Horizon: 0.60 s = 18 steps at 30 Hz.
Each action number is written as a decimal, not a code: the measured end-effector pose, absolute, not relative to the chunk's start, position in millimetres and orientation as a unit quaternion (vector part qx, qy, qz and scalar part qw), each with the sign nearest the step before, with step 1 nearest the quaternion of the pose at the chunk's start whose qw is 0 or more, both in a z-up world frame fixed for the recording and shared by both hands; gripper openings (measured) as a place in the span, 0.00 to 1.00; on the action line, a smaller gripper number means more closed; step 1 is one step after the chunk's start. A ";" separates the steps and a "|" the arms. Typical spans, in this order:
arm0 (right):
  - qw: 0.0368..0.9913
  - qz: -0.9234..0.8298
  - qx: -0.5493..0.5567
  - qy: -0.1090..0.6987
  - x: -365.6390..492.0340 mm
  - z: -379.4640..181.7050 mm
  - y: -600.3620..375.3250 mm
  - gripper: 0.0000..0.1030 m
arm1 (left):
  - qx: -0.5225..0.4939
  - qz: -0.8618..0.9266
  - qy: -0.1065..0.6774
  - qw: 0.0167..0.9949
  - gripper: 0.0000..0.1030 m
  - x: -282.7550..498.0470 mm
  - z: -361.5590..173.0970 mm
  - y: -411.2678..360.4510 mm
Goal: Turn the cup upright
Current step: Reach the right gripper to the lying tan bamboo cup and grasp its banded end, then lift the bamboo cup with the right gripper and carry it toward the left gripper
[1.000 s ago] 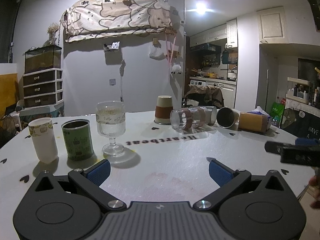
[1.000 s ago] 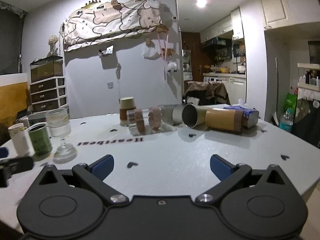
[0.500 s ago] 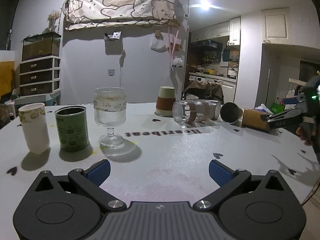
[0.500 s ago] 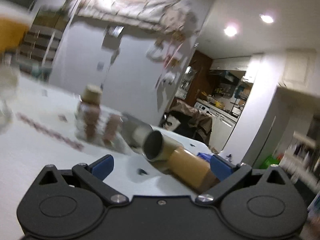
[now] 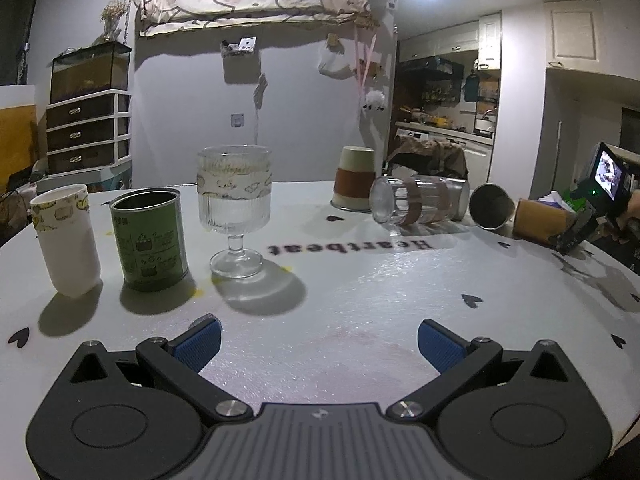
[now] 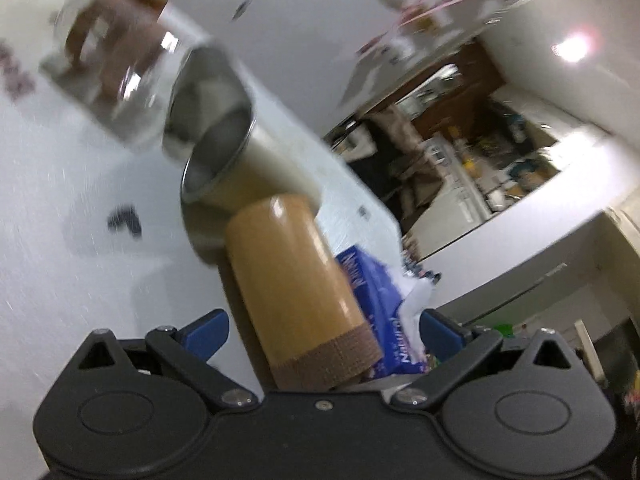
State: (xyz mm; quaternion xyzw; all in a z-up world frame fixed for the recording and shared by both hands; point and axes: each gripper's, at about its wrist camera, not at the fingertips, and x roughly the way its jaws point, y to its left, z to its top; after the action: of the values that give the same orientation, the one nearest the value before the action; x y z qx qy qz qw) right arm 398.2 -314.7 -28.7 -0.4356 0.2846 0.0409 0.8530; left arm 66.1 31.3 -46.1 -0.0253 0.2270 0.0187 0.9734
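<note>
A steel cup with a tan sleeve (image 6: 296, 280) lies on its side on the white table (image 6: 60, 272), mouth (image 6: 218, 160) pointing away. My right gripper (image 6: 322, 330) is open and rolled sideways, its blue pads (image 6: 206, 334) either side of the cup's base end, not closed on it. In the left wrist view the same cup (image 5: 520, 216) lies at the far right with the right gripper (image 5: 576, 228) at its base. My left gripper (image 5: 318, 346) is open and empty, low over the near table.
A clear glass (image 5: 416, 202) lies on its side beside the steel cup. An inverted paper cup (image 5: 355, 180) stands behind it. A stemmed glass (image 5: 235, 208), a green tin (image 5: 150, 240) and a white cup (image 5: 66, 240) stand upright at left. A blue tissue pack (image 6: 384, 308) lies behind the cup.
My right gripper has swung right, rolled sideways and closed in on the lying steel cup, which now sits between its open fingers. The left gripper barely moved.
</note>
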 end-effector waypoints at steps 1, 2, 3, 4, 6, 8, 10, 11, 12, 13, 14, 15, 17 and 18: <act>0.844 0.043 -0.448 0.293 403.3 -32.2 -313.8 1.00 | -0.026 0.020 0.228 0.973 1.00 67.6 -46.7 31.6; 0.836 0.044 -0.457 0.300 407.7 -35.2 -314.3 1.00 | -0.026 0.021 0.231 0.972 1.00 69.1 -47.3 31.6; 0.829 0.044 -0.464 0.308 412.2 -38.0 -314.9 1.00 | -0.026 0.022 0.233 0.972 1.00 70.5 -47.8 31.7; 0.823 0.044 -0.470 0.316 417.4 -40.6 -316.1 1.00 | -0.025 0.024 0.236 0.971 1.00 71.6 -48.3 31.0; 0.815 0.044 -0.477 0.327 425.1 -44.3 -317.7 0.98 | -0.025 0.028 0.240 0.970 1.00 72.8 -49.3 31.2; 0.816 0.038 -0.476 0.325 430.2 -46.0 -317.1 0.93 | -0.025 0.031 0.242 0.969 1.00 74.1 -49.8 31.5; 0.818 0.044 -0.469 0.329 430.5 -43.6 -317.0 0.83 | -0.024 0.033 0.243 0.969 1.00 74.5 -49.3 31.2; 0.818 0.052 -0.467 0.333 428.5 -43.9 -315.2 0.75 | -0.024 0.033 0.243 0.969 1.00 74.6 -49.0 30.6; 0.817 0.055 -0.467 0.334 425.3 -43.7 -313.4 0.75 | -0.024 0.032 0.243 0.969 1.00 74.3 -48.9 30.1; 0.814 0.052 -0.473 0.334 423.3 -45.6 -311.7 0.74 | -0.024 0.031 0.243 0.969 1.00 73.7 -49.0 29.6; 0.811 0.050 -0.480 0.331 419.7 -46.8 -309.5 0.74 | -0.024 0.029 0.244 0.969 1.00 72.8 -49.2 29.4; 0.809 0.051 -0.484 0.329 415.3 -47.2 -308.0 0.74 | -0.025 0.028 0.244 0.969 1.00 72.1 -49.2 29.3; 0.809 0.063 -0.483 0.329 402.7 -44.9 -305.3 0.73 | -0.028 0.027 0.245 0.969 1.00 70.7 -49.2 29.7; 0.809 0.073 -0.483 0.328 394.4 -43.4 -303.0 0.73 | -0.030 0.027 0.245 0.969 1.00 69.3 -49.1 30.3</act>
State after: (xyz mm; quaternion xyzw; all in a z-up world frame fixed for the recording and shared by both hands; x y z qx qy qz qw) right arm 394.4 -303.0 -43.4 -0.4829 0.3278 0.0730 0.8087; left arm 69.3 30.3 -49.1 -0.0299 0.2454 0.0266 0.9686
